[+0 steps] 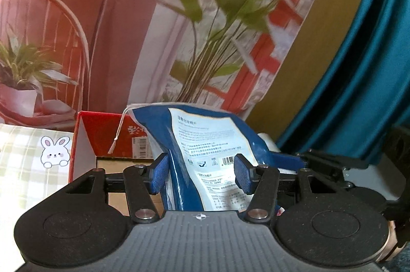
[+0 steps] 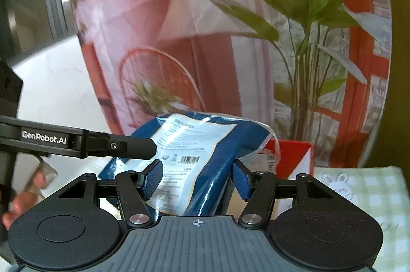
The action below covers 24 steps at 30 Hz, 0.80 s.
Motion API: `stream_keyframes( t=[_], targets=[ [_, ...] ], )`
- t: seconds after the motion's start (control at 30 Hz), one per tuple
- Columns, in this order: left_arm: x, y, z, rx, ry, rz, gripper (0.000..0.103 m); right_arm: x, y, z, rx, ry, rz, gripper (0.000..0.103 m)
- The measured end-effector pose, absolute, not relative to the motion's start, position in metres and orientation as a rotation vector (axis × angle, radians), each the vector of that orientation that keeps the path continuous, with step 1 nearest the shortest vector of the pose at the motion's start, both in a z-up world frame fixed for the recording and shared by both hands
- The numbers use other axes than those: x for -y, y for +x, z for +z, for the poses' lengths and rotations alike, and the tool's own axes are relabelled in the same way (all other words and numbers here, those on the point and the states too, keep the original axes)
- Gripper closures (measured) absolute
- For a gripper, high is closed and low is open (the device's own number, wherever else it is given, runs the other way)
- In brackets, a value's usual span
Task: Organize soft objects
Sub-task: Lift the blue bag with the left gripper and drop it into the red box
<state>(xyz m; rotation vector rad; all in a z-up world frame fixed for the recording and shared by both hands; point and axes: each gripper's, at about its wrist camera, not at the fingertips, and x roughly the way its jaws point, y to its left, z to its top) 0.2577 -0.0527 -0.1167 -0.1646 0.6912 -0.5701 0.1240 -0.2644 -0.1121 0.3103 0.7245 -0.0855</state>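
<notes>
Blue pouch point(image 2: 205, 156) seemingly between right claw point(image 2: 196, 181) pads

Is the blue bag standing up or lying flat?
Standing up, leaning a little. The blue bag rises between the left gripper's blue pads, with the right gripper around it too. What holds it up is unclear.

Both views are bright with soft daylight, and shadows are weak. The glossy blue packet point(image 1: 205, 156) carries white glare streaks, strongest in the right wrist view on its label point(image 2: 194, 141). Above the packet, the printed plant backdrop point(image 1: 217, 15) is blurred and smeared. Straight lines bend strongly near the edges, and the far corners turn dark.
</notes>
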Motion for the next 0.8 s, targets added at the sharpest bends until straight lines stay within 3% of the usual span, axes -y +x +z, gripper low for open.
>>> stream_keyframes(
  t=[0.43, 0.67, 0.8],
  targets=[
    [0.073, 0.330, -0.200, -0.940, -0.152, -0.521, 0.046, 0.296, 0.187, -0.206, -0.982, 0.254, -0.130, 0.051],
    [0.079, 0.332, -0.213, -0.987, -0.115, -0.516, 0.044, 0.300, 0.188, -0.228, -1.051, 0.270, -0.167, 0.051],
    [0.074, 0.325, -0.207, -0.971, -0.072, -0.478, 0.041, 0.297, 0.183, -0.227, -1.058, 0.255, -0.204, 0.045]
  ],
)
